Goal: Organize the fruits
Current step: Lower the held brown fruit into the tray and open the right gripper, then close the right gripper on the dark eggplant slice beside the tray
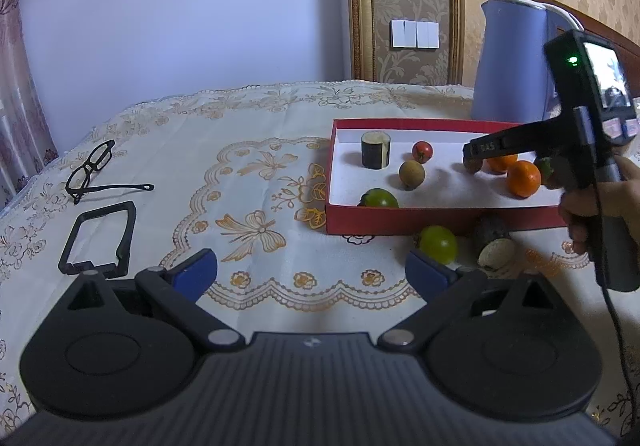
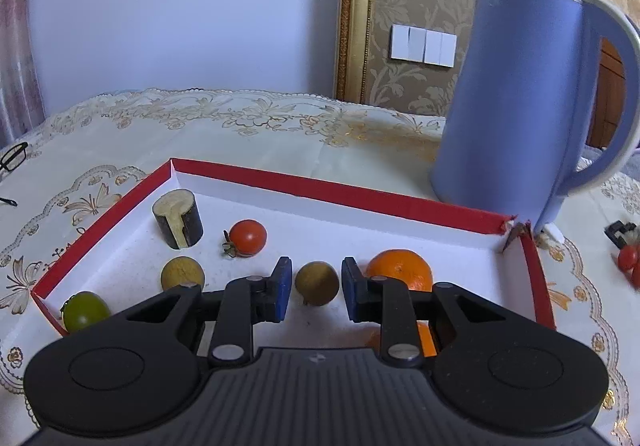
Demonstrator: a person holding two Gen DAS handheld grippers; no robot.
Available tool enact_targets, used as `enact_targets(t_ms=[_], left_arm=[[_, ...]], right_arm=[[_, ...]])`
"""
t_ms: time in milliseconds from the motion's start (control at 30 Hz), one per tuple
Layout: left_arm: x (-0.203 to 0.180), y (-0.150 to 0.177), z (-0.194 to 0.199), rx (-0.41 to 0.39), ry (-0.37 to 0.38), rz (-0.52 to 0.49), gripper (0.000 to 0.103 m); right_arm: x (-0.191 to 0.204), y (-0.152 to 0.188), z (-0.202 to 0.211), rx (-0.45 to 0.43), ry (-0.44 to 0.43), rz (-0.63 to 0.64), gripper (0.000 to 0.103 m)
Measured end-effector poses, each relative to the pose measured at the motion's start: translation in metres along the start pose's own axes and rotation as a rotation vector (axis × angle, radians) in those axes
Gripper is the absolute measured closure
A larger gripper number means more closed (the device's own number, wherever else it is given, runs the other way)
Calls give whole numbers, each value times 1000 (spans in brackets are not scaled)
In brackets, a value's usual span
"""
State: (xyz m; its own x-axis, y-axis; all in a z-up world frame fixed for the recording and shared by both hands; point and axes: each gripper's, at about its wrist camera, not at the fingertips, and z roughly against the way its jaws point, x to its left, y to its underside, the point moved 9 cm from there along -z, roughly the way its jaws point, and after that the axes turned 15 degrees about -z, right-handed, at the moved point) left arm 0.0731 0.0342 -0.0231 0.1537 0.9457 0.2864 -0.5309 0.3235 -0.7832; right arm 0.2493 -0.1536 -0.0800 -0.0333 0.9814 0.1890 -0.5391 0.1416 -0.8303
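A red box with a white floor [image 1: 400, 220] [image 2: 304, 188] holds a cut dark cylinder piece [image 1: 375, 150] [image 2: 178, 220], a red tomato [image 1: 422, 151] [image 2: 248, 237], a brown longan [image 1: 411, 174] [image 2: 182, 273], a green tomato [image 1: 379, 198] [image 2: 85, 310] and oranges [image 1: 524, 178] [image 2: 400, 269]. My right gripper [image 2: 316, 286] is inside the box, its jaws slightly apart around a second brown longan [image 2: 317, 283] without clearly touching it. My left gripper [image 1: 311, 270] is open and empty above the cloth, left of a green tomato [image 1: 439, 244] outside the box.
A blue kettle [image 1: 508, 62] [image 2: 516, 102] stands behind the box. Black glasses [image 1: 92, 170] and a black frame [image 1: 98, 238] lie on the left of the embroidered cloth. A dark cut fruit piece [image 1: 496, 250] lies beside the outside green tomato. Red fruit [image 2: 628, 260] lies at far right.
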Motion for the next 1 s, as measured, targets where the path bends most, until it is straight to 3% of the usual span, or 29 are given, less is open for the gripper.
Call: enact_targets(t_ms=[167, 200, 300, 333, 533, 733, 1000], left_arm=[[1, 0, 0, -2, -4, 8, 1], [0, 0, 0, -4, -7, 7, 0], [0, -2, 0, -11, -20, 1, 0], [0, -2, 0, -13, -22, 2, 0], [3, -1, -4, -7, -22, 27, 0], [9, 3, -5, -4, -17, 45, 0], [17, 8, -6, -5, -4, 73, 0]], right_arm=[[-3, 3, 35, -32, -10, -7, 75], [-2, 7, 45, -38, -21, -3, 71], [1, 22, 74, -59, -55, 3, 47], [2, 27, 82, -67, -62, 8, 44], [11, 55, 110, -68, -90, -24, 44], [17, 76, 106, -25, -101, -73, 44], [31, 89, 95, -9, -71, -43, 44]])
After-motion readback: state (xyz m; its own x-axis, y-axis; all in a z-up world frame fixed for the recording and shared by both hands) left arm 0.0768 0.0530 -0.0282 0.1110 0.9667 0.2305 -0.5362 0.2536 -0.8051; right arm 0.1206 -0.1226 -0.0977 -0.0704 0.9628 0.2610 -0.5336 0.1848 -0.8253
